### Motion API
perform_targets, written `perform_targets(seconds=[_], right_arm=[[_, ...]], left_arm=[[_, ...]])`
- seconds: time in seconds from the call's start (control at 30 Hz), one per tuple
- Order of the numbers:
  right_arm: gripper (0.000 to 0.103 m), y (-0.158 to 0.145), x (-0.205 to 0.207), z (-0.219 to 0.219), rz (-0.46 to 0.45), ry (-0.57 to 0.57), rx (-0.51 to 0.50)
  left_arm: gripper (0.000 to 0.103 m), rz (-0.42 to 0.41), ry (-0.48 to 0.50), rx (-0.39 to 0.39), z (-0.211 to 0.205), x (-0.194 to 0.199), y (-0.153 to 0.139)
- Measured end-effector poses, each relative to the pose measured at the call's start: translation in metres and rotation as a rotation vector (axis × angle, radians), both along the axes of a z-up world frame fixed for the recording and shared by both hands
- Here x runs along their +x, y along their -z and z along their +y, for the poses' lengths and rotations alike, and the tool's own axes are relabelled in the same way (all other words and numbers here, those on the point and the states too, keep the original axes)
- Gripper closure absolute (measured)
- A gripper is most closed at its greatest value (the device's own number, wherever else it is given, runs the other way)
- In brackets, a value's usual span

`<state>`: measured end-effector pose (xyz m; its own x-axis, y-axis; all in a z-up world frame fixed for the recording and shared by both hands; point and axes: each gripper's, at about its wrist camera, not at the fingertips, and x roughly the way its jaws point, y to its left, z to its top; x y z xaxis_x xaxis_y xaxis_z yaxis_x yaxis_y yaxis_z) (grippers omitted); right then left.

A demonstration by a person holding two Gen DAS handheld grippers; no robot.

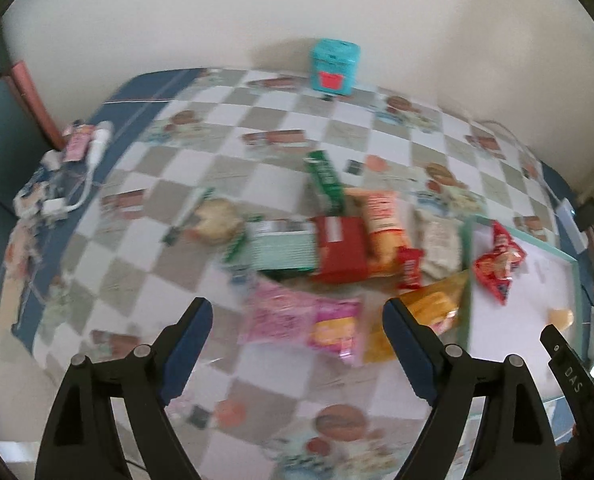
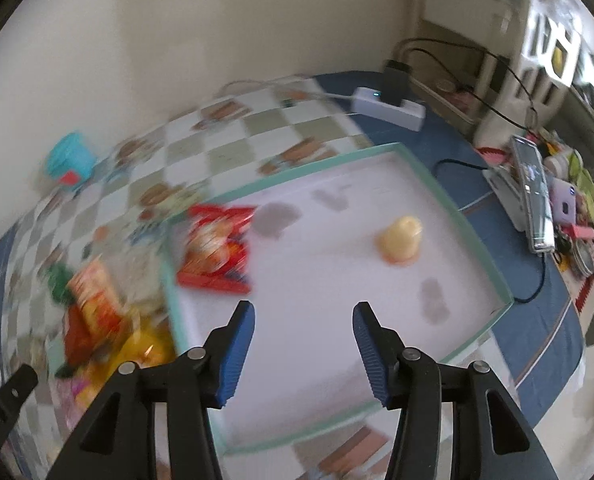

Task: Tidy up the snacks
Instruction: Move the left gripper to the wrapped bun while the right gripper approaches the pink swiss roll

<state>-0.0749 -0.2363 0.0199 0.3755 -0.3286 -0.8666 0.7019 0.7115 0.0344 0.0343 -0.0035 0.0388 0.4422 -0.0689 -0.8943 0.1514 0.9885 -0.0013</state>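
Snacks lie heaped on the checked tablecloth (image 1: 257, 184) left of our tray (image 2: 449, 200), both claws spread and empty.

We hold the left gripper (image 1: 297, 320) tilted steeply down over a pink packet (image 1: 297, 320), nothing between its fingers. Our right gripper (image 2: 303, 320) slants down over the tray's near part, jaws apart on bare white floor. Inside the tray lie a red snack bag (image 2: 217, 248) at the left wall and a small yellow jelly cup (image 2: 401, 240) farther right; a teal tin (image 1: 335, 65) stands at the far edge.
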Motion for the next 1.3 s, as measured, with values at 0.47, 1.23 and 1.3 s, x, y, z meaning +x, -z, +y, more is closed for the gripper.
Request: perform_targets(seconds=[0.47, 1.23, 1.3], right_arm=[[0.016, 0.014, 0.010, 0.082, 0.007, -0.192, 0.037], [0.000, 0.047, 0.036, 0.099, 0.057, -0.268, 0.222], [0.000, 0.051, 0.039, 0.101, 0.063, -0.278, 0.238]], left_arm=[[0.011, 0.018, -0.166, -0.078, 0.093, -0.004, 0.018], [0.011, 0.088, -0.209, -0.062, 0.140, 0.004, 0.048], [0.011, 0.094, -0.182, -0.027, 0.136, 0.003, 0.052]])
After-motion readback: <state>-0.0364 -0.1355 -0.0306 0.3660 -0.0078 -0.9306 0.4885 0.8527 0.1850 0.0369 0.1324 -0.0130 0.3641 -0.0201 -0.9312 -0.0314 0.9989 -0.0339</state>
